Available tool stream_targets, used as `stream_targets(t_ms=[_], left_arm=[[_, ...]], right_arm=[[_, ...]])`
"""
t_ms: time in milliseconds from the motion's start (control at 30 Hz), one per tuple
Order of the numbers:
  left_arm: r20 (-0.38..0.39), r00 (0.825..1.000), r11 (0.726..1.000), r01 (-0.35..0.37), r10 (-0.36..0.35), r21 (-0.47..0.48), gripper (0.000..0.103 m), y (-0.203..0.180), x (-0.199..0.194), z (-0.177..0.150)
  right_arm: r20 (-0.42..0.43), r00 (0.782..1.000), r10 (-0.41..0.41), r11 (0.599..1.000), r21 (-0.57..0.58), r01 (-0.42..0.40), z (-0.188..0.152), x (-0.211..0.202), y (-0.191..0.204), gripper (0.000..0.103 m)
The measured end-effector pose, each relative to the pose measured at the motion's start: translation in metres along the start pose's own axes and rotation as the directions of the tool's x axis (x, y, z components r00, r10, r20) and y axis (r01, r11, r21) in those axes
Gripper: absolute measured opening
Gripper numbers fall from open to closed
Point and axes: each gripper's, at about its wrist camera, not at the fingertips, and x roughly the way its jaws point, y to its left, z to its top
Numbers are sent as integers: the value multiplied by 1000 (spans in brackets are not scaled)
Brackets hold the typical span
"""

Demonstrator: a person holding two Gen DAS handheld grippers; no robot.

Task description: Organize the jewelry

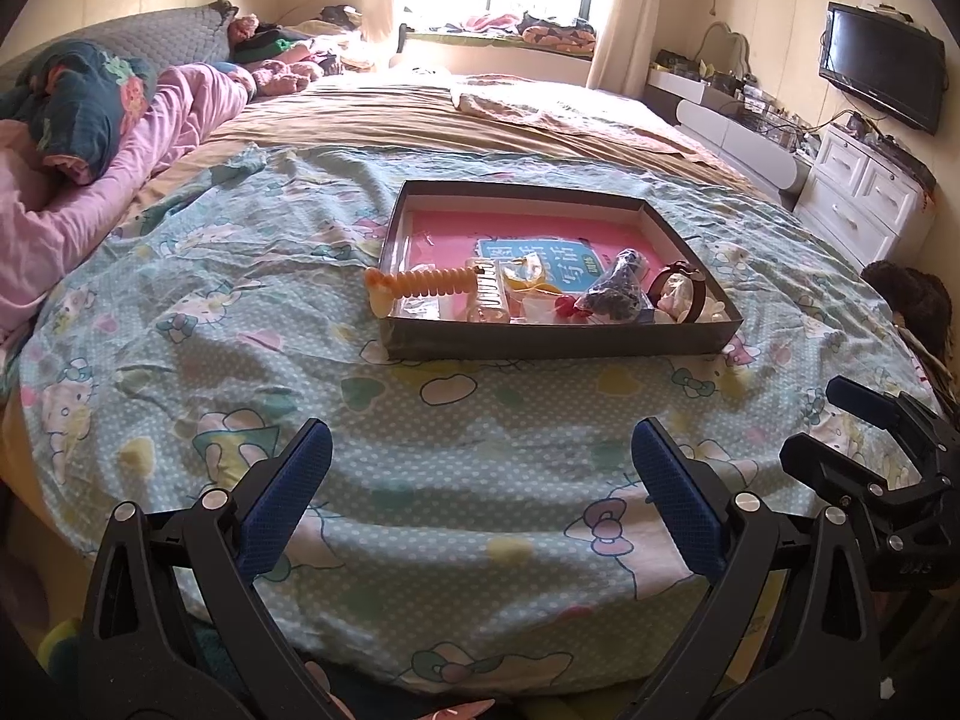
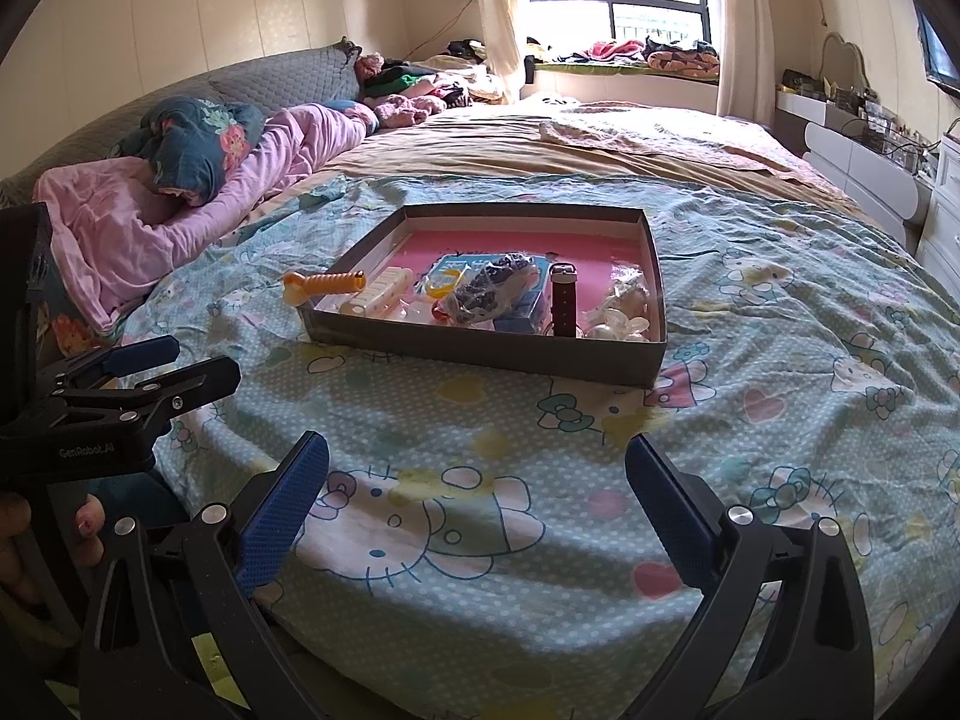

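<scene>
A shallow dark box [image 1: 558, 343] [image 2: 480, 354] with a pink floor sits on the bed. It holds an orange spiral hair tie [image 1: 420, 287] [image 2: 327, 283] hanging over its left rim, a clear hair clip [image 1: 489, 294] [image 2: 378, 295], a bag of dark beads [image 1: 618, 291] [image 2: 489, 288], a brown-strap watch [image 1: 690, 291] [image 2: 564, 300] and pearly pieces [image 2: 621, 315]. My left gripper [image 1: 480, 468] is open and empty near the bed's front edge. My right gripper [image 2: 477, 474] is open and empty beside it, well short of the box.
The bed has a Hello Kitty sheet [image 1: 240, 324]. Pink bedding and pillows [image 1: 120, 138] lie at the left. White drawers [image 1: 864, 198] and a wall TV [image 1: 882, 72] stand at the right. The window [image 2: 612, 0] is behind the bed.
</scene>
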Motion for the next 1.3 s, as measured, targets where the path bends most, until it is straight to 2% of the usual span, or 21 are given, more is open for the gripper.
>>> stream_targets(t_ms=[767, 933, 1100, 1233, 1300], left_arm=[[-11, 1000, 1000, 3, -3, -2, 94, 2, 2, -1], [-34, 998, 998, -57, 57, 3, 94, 2, 10, -2], [-62, 989, 990, -134, 130, -52, 94, 15, 19, 0], [-109, 985, 980, -147, 133, -135, 94, 44, 35, 10], [-122, 977, 966, -193, 173, -174, 94, 66, 47, 23]], right_arm=[[-3, 1000, -4, 1000, 1, 4, -1, 2, -1, 99], [-12, 1000, -15, 1000, 12, 15, -1, 8, -9, 99], [-15, 999, -41, 998, 48, 41, 2, 15, -26, 99], [-23, 996, -88, 987, 131, 91, 9, 25, -65, 99], [-9, 990, -143, 975, 171, 142, 18, 30, -95, 99]])
